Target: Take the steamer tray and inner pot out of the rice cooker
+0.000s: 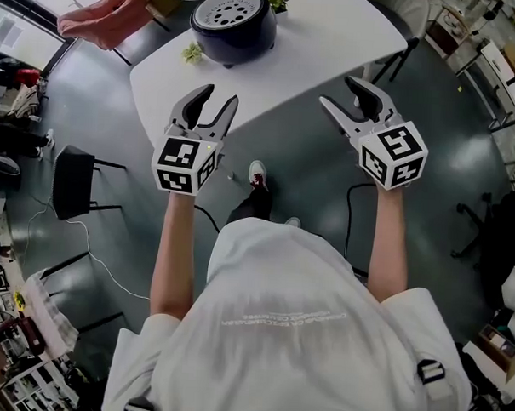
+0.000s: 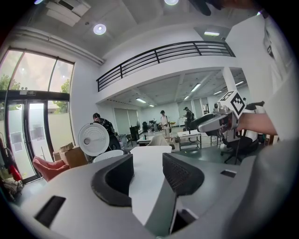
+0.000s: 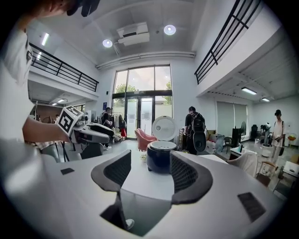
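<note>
- rice cooker [image 1: 233, 25] stands toward the far end of the white table [image 1: 332, 50], lid [image 3: 164, 128] up; perforated steamer tray [image 1: 232, 9] sits in its top, inner pot not visible, presumably under the tray
- left gripper [image 1: 221, 97] and right gripper [image 1: 339, 91]: fingers spread wide, nothing between them, both over the near table edge, well apart from the cooker
- risk: tray rim looks thin, so a shallow pinch could slip and drop or tilt it back into the pot
- risk: a one-sided pull may rock or drag the cooker; small plant [image 1: 193, 52] just beside it on the left could get swept
- risk: raised lid behind the opening could be knocked on the lift
- table bare between grippers and cooker
- room: glossy grey floor, black stool [image 1: 71, 182] left, pink chair [image 1: 104, 19] far left, loose cable [image 1: 93, 253], people far off by the glass doors [image 3: 140, 109]
</note>
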Tool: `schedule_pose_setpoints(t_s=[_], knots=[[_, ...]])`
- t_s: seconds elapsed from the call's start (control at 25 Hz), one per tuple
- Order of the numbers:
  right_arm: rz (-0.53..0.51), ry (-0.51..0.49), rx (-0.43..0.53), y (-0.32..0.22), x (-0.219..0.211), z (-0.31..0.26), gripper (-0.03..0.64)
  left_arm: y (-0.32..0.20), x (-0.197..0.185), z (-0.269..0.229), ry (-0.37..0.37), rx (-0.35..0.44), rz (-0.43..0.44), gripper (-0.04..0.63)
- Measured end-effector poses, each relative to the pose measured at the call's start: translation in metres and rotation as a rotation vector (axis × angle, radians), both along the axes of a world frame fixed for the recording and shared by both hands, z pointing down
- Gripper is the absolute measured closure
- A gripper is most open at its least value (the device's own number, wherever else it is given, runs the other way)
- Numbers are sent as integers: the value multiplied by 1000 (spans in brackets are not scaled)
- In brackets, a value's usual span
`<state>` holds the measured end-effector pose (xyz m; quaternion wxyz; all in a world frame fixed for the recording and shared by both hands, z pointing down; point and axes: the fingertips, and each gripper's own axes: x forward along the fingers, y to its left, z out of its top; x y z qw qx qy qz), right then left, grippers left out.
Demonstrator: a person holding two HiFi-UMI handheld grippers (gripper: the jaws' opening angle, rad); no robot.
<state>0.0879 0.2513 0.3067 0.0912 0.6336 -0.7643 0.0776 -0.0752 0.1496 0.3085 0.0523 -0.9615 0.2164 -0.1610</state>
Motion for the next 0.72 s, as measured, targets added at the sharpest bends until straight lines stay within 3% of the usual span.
schedule_pose_setpoints(t_s=[0.32, 0.72], knots=[[-10, 28, -7, -19, 13, 0, 322, -22, 10, -3, 31, 26, -29, 368], [-19, 45, -78, -88, 41, 11, 328, -97, 28, 18, 79, -37, -90, 387]])
